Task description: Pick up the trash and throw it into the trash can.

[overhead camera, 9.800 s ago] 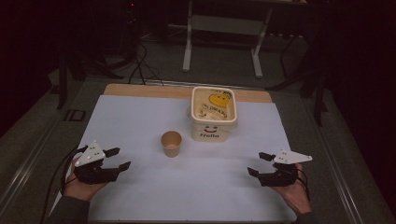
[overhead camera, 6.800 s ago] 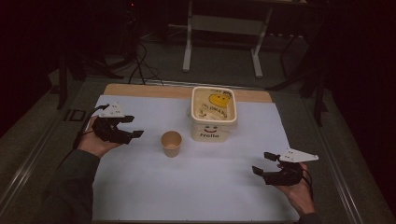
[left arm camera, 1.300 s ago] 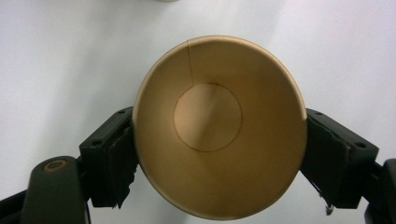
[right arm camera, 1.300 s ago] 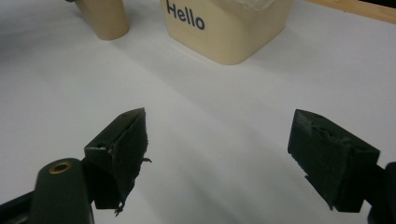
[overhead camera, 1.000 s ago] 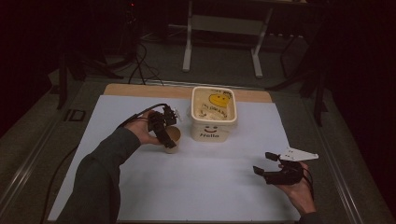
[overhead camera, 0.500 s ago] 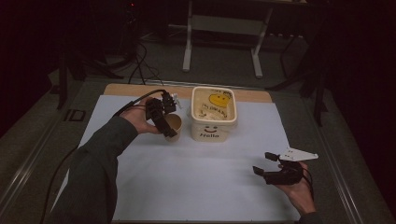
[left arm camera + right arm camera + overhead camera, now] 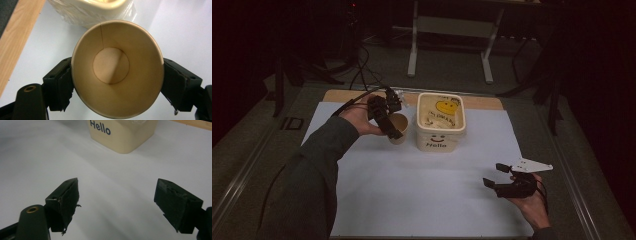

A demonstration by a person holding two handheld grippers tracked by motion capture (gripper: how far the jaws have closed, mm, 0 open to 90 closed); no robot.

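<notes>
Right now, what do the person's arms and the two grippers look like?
Both grippers are black, each with two blocky jaws faced with rough, frayed black pads. The right gripper carries a pale grey three-cornered plate on top. A black cable trails from the left gripper. The left arm wears a dark grey-green long sleeve. The left gripper view shows a brass-coloured ring low on one jaw arm.

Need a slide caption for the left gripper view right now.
Left claw clamps an empty paper cup by its sides, beside the cream tub on the white sheet.
</notes>
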